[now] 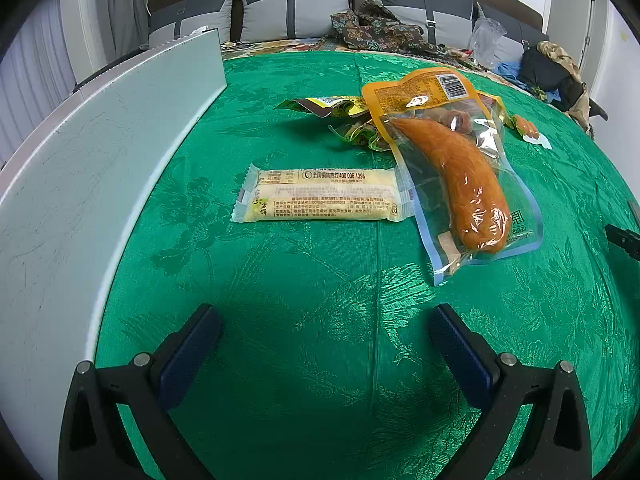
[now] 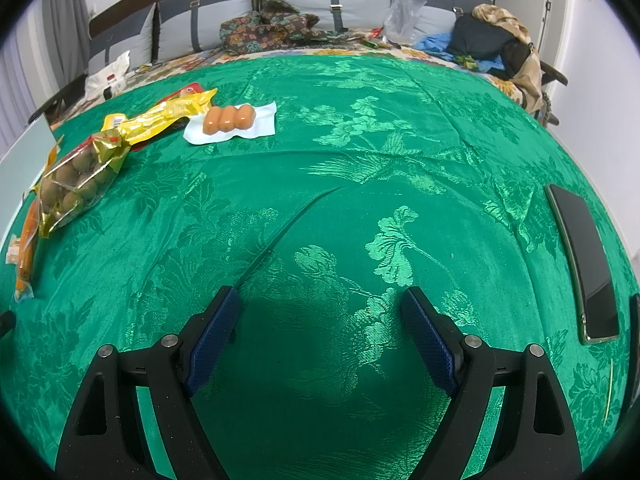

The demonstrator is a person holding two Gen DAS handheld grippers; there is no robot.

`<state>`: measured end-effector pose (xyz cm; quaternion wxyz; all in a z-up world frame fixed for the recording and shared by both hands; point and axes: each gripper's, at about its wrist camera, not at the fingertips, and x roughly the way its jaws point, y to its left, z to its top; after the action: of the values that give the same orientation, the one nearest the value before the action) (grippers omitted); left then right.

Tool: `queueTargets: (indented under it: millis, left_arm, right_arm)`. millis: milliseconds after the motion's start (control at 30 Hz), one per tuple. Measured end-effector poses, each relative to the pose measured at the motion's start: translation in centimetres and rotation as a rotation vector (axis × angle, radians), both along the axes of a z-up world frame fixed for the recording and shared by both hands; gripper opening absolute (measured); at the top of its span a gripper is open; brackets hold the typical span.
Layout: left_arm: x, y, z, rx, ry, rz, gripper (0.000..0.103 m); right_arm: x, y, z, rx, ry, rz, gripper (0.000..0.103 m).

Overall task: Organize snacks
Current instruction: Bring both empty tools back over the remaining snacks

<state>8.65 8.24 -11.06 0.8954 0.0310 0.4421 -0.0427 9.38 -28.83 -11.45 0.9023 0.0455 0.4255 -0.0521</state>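
Left wrist view: a white bin (image 1: pixel 100 152) is standing at the far left edge of the counter (image 1: pixel 320 280), which is carrying a green floral cloth. To its right, a pale yellow cake bar in a clear wrapper (image 1: pixel 322 196) is lying flat, lengthwise across the view, its right end touching the sausage pouch (image 1: pixel 456 176). That pouch, clear with an orange header and a barcode, is lying slanted and holding one long orange sausage. Its upper end is overlapping a crumpled yellow-green packet (image 1: pixel 340 114) behind it. The left gripper (image 1: pixel 326 360) is hovering over bare cloth in front of the cake bar, its blue-padded fingers (image 1: pixel 188 356) spread wide and holding nothing.

Right wrist view: at the far left, an edge of the sausage pouch (image 2: pixel 26 240) is showing. Just beside it, a gold-trimmed bag of round brown-green snacks (image 2: pixel 76 188) is lying slanted, with a yellow packet (image 2: pixel 160 118) extending behind it. Further right, a vacuum pack of three small sausages (image 2: pixel 229 120) is resting on the cloth, touching the yellow packet's end. The right gripper (image 2: pixel 320 340) is hanging over empty cloth, well apart from all snacks, its fingers (image 2: pixel 212 340) parted and gripping nothing. A dark phone (image 2: pixel 584 260) is lying near the right edge of the counter.
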Motion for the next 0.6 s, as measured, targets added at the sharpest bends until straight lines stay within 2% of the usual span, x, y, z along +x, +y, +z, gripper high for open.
queueTargets:
  millis: [467,600]
  left_arm:
    - [0.03,0.19,0.1,-0.003,0.007,-0.006,0.103]
    - [0.36,0.53,0.4,0.011,0.072,-0.084,0.103]
  right_arm:
    - [0.03,0.04,-0.01,0.001,0.0,0.0,0.087]
    - [0.03,0.05,-0.02,0.002,0.0,0.0,0.087]
